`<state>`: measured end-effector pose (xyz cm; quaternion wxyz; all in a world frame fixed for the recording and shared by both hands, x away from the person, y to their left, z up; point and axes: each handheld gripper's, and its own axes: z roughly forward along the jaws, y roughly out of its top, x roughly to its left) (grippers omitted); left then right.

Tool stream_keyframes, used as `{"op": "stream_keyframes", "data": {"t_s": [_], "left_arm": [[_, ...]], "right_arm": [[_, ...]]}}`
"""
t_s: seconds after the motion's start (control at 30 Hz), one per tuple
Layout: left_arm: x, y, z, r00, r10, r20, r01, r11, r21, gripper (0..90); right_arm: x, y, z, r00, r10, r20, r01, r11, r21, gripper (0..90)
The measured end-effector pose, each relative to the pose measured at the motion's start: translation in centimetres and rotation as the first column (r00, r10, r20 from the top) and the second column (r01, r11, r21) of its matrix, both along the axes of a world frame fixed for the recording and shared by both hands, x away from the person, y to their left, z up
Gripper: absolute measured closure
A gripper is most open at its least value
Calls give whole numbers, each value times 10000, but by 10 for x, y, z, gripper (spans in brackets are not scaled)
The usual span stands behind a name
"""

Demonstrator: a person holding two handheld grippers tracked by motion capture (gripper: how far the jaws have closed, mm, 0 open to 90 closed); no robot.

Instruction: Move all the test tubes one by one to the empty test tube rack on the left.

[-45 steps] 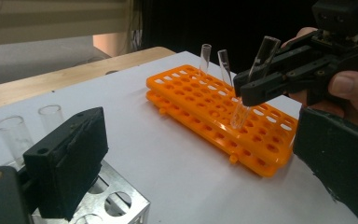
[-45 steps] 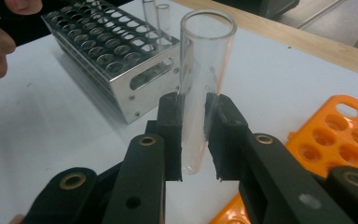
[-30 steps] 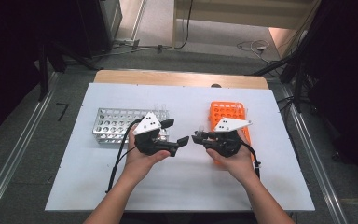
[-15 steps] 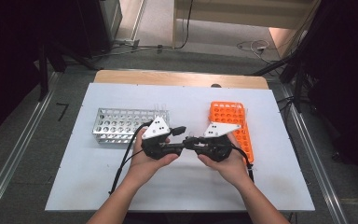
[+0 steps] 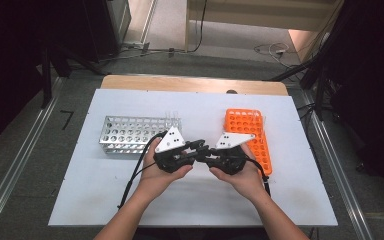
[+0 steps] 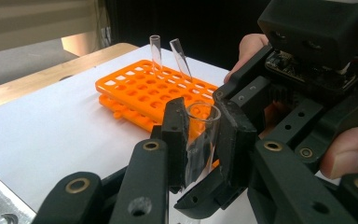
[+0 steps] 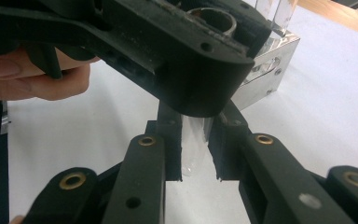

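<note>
A clear test tube (image 6: 200,140) stands upright between both grippers above the middle of the white table (image 5: 105,200). In the left gripper view my left gripper (image 6: 201,111) has just been closing, and its pads now press the tube near its open rim. My right gripper (image 7: 196,140) is shut on the tube's lower part (image 7: 195,156), just under the left gripper's jaws. In the high view the left gripper (image 5: 198,148) and right gripper (image 5: 209,153) meet tip to tip, each held in a hand.
An orange tube rack (image 5: 247,132) lies right of the hands, with two clear tubes (image 6: 156,51) standing in it. A metal tube rack (image 5: 135,134) sits to the left, with clear tubes (image 5: 172,116) at its right end. A wooden strip (image 5: 195,84) borders the far table edge.
The two hands have drawn together at the table's middle. The left gripper's jaws, open a second ago, have closed on the tube that the right gripper holds.
</note>
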<state>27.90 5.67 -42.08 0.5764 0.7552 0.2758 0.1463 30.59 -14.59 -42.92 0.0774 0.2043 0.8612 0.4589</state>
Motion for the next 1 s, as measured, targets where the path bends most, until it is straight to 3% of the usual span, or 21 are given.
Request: {"op": "stream_keyframes", "data": {"t_s": [0.23,0.47,0.8,1.0], "left_arm": [[0,0,1,10000,55,83,-56,10000,55,751],[3,3,2,9998,196,-82,-197,9997,-124,754],[10,24,8,9951,986,-68,-988,9946,-304,754],[17,37,12,9904,1379,-69,-1380,9897,-379,754]], "right_arm": [[0,-1,1,10000,-56,-6,56,10000,46,741],[1,-2,1,9999,-111,16,110,9999,115,708],[5,-19,3,9989,-451,114,444,9977,514,453],[10,-43,3,9933,-1147,100,1138,9913,654,117]]}}
